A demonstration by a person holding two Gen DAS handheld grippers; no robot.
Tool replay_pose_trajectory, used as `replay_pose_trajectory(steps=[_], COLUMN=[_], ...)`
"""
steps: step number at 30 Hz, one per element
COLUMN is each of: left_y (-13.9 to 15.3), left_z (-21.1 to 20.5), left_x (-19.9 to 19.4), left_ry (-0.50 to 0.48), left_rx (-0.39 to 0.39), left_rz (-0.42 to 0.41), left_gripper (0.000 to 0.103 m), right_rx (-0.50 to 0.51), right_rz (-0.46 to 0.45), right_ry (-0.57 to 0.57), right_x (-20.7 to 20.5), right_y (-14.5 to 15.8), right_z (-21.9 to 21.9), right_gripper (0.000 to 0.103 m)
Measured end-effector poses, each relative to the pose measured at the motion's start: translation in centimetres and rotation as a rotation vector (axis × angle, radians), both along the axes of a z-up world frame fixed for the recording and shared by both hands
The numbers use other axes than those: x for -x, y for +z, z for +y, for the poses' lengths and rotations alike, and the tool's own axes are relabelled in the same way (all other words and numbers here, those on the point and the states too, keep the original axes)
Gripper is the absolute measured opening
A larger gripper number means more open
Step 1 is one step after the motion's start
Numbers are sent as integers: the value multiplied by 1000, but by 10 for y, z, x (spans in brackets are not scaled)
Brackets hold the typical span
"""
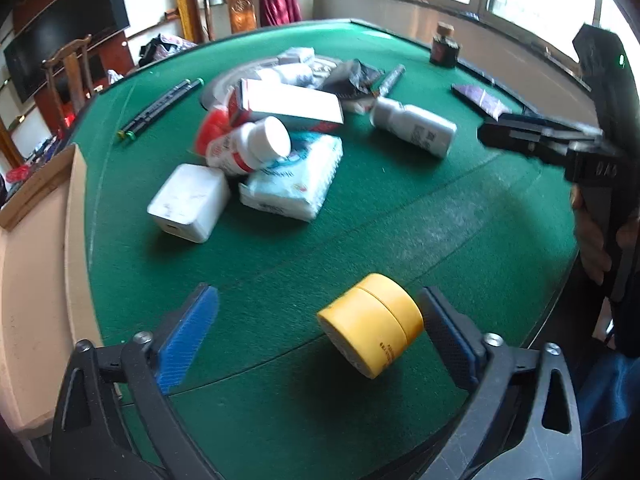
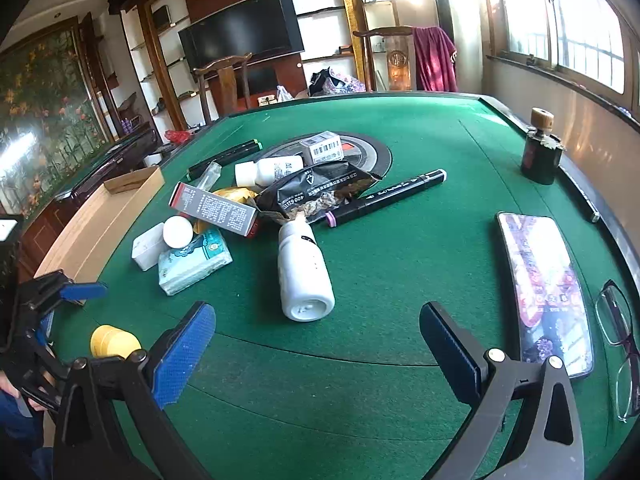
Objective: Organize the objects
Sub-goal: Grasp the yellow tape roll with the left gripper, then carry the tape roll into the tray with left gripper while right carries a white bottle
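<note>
Yellow jar at left gripper, green desk
Left gripper open, yellow jar against its right pad; right gripper open, white bottle just ahead.

Home living room, television, wooden chairs, green-felt table

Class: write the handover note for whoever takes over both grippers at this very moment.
Left gripper: open around the yellow jar, which lies tilted by its right pad; no grip visible.
Right gripper: open, empty, facing the white bottle lying on the green table.
Pile mid-table: boxes, bottles, tissue pack, snack bag, markers.
The cardboard tray at the left edge looks empty.
Done: nothing visibly sorted.
Left: nearly everything.
</note>
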State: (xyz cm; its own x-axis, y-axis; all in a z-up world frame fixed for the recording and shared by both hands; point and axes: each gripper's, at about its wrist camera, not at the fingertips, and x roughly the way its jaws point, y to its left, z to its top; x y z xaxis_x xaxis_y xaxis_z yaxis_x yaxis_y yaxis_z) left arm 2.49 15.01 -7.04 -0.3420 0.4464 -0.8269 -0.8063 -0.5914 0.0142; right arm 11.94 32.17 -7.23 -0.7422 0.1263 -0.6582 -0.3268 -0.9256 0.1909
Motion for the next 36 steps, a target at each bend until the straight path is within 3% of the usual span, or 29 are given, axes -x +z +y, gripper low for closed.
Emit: replay_pose_trajectory(steps=[6, 13, 17, 20, 24, 29, 32, 36], left_y=[-1, -3, -2, -2, 0, -3, -3, -4], left_z=[2, -3, -7, -14, -28, -31, -32, -28], left_x=[-14, -15, -11, -3, 5, 5, 5, 2], left_ry=[-54, 26, 117, 171, 199, 222, 227, 231], left_rx=[10, -2, -16, -13, -45, -23, -28, -16], left_rz=[-20, -53, -63, -44, -66, -45, -44, -13], left_gripper=[76, 47, 47, 47, 47, 47, 47, 47], right_rx=[15, 19, 31, -23, -112, -121, -104, -10], right_rz=[18, 18, 23, 1, -72, -156, -204, -290], right_ry=[6, 6, 24, 48, 87, 93, 84, 57], right_x=[-2, -6, -6, 0, 18, 43, 55, 54], right_y=[-4, -3, 0, 7, 11, 2, -7, -22], right_z=[8, 8, 6, -2, -15, -15, -12, -5], right_gripper=[102, 102, 102, 98, 88, 78, 63, 39])
